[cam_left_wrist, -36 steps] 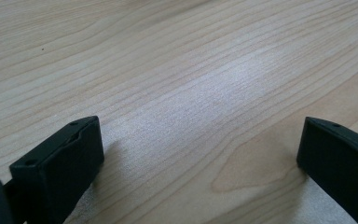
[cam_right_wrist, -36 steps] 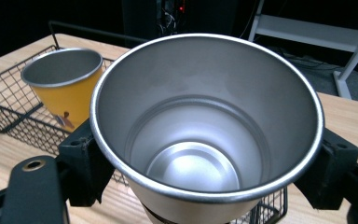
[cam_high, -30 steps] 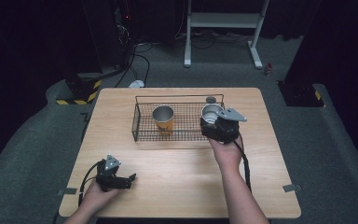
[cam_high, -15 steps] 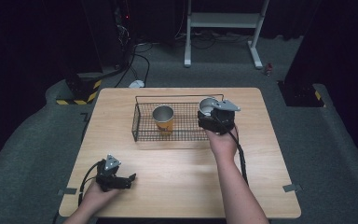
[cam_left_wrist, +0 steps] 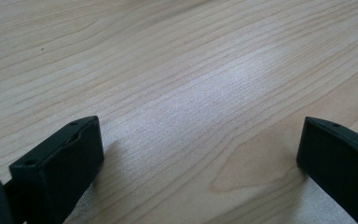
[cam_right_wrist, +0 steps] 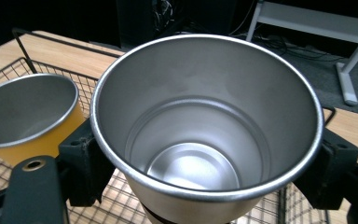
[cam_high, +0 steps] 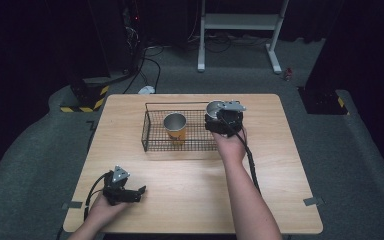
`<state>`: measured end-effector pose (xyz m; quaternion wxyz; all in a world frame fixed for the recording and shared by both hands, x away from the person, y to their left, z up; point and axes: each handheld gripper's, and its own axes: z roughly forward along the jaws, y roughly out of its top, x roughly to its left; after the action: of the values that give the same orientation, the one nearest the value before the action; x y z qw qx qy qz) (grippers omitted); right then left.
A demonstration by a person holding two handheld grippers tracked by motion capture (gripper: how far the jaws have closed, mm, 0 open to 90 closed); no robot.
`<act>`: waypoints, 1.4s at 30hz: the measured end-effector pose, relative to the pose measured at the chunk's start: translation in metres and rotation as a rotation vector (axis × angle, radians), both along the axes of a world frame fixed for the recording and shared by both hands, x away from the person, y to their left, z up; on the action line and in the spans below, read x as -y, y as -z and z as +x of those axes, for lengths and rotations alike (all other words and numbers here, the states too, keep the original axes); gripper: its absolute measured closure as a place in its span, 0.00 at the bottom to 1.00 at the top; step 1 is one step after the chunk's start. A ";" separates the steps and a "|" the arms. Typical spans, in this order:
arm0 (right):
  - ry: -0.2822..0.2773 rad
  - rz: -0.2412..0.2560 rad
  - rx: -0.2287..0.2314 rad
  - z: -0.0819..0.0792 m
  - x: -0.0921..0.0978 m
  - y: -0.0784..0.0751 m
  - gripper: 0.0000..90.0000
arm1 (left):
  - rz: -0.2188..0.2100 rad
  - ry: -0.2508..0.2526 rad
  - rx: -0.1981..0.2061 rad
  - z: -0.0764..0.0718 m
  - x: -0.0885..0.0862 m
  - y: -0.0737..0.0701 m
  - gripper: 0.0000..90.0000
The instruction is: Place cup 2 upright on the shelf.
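Observation:
My right gripper [cam_high: 219, 119] is shut on a silver steel cup [cam_high: 214, 108] and holds it upright over the right end of the black wire basket [cam_high: 156, 145]. In the right gripper view the silver cup [cam_right_wrist: 200, 135] sits between both black jaws, its mouth facing up. An orange cup with a steel inside [cam_high: 175, 127] stands in the basket's middle, and the orange cup [cam_right_wrist: 25, 121] is at the left of the right gripper view. My left gripper [cam_high: 139, 193] rests open on the table near the front left corner. The left gripper [cam_left_wrist: 200, 158] has bare wood between its jaws.
The wooden table [cam_high: 280, 150] has bare wood in front of the basket and on its right side. Grey floor surrounds it, with a white frame [cam_high: 240, 22] and cables [cam_high: 150, 62] behind.
My right gripper has carried the silver cup leftward and a little farther back, over the basket's right end. The left gripper has not moved.

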<state>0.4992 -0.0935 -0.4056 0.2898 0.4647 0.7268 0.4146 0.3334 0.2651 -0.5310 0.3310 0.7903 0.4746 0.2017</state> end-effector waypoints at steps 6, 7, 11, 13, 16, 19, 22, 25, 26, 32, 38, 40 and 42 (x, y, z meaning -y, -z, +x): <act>0.012 -0.016 -0.026 0.010 -0.006 0.006 0.21 | 0.000 0.000 0.000 0.000 0.000 0.000 0.01; 0.013 -0.018 -0.029 0.010 -0.006 0.006 0.21 | 0.000 0.000 0.000 0.000 0.000 0.000 0.01; 0.021 -0.026 -0.049 0.015 -0.007 0.013 0.21 | 0.001 0.000 -0.001 0.000 0.000 0.000 0.01; 0.025 -0.027 -0.061 0.017 -0.007 0.016 0.21 | 0.001 0.000 0.000 0.000 0.000 0.000 0.01; 0.031 -0.031 -0.078 0.020 -0.008 0.020 0.21 | 0.001 0.001 -0.001 0.000 0.000 0.000 0.01; 0.030 -0.027 -0.097 0.021 -0.009 0.024 0.21 | 0.000 0.001 -0.001 0.000 0.000 0.000 0.01; 0.029 -0.031 -0.110 0.023 -0.012 0.028 0.21 | 0.001 0.000 -0.001 0.000 0.000 0.000 0.01; 0.030 -0.043 -0.124 0.024 -0.014 0.033 0.21 | 0.001 0.001 -0.001 0.000 0.000 0.000 0.01; 0.028 -0.050 -0.131 0.025 -0.014 0.035 0.21 | 0.001 0.001 -0.001 0.000 0.000 0.000 0.01; 0.022 -0.073 -0.170 0.028 -0.017 0.043 0.21 | 0.001 0.001 -0.001 0.000 0.000 0.000 0.01; 0.033 -0.083 -0.207 0.029 -0.019 0.049 0.21 | 0.001 0.001 -0.001 0.000 0.000 0.000 0.01; 0.027 -0.094 -0.209 0.029 -0.020 0.051 0.21 | 0.001 0.001 -0.001 0.000 0.000 0.000 0.01; 0.029 -0.090 -0.217 0.029 -0.021 0.052 0.21 | 0.001 0.001 -0.002 0.000 0.000 0.000 0.01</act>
<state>0.5285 -0.0726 -0.4575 0.2361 0.5036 0.7650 0.3246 0.3334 0.2653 -0.5309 0.3304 0.7909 0.4742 0.2011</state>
